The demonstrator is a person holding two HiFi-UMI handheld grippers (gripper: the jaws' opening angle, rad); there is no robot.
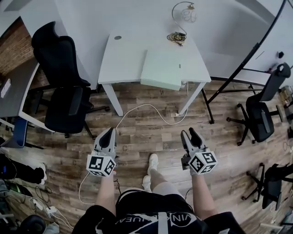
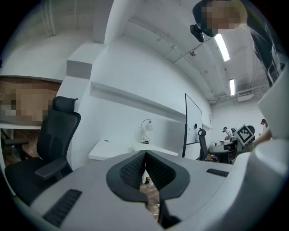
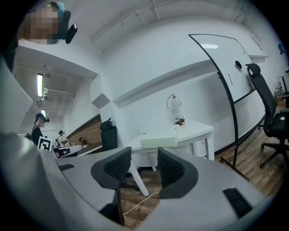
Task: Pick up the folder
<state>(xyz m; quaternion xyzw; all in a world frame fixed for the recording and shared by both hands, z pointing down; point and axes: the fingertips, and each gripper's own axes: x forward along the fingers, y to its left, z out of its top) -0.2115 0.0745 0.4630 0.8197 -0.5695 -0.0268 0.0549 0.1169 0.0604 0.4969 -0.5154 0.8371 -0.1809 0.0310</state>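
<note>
The person is holding both grippers out level above the wooden floor (image 1: pixel 151 137), with one white shoe (image 1: pixel 152 162) showing between the two forearms. The left gripper (image 1: pixel 110 131) is keeping its jaws pressed together at the tips, and its own view shows nothing between them (image 2: pixel 145 154). The right gripper (image 1: pixel 188 132) is holding its jaws apart with a clear gap, and nothing is sitting in that gap (image 3: pixel 144 153).

Just ahead of both grippers, a white cable (image 1: pixel 146 106) is trailing across the floor towards the desk legs. Further ahead, a white desk (image 1: pixel 123 55) is standing against the wall, roughly midway between the lines along which the two grippers are pointing. The folder (image 1: pixel 162 71), pale green and closed, is lying flat on the near part of the desk top, well apart from both grippers and a little nearer the right gripper's side. In the right gripper view it (image 3: pixel 158 142) is showing just above the gap between the jaws.

Beyond the folder, a coiled cord (image 1: pixel 176 37) and a round-shaded lamp (image 1: pixel 187 13) are sitting at the desk's far edge. A black office chair (image 1: pixel 62 87) is standing ahead and to the outside of the left gripper. A whiteboard stand (image 1: pixel 242 64) and another black chair (image 1: pixel 263 109) are standing ahead and to the outside of the right gripper.
</note>
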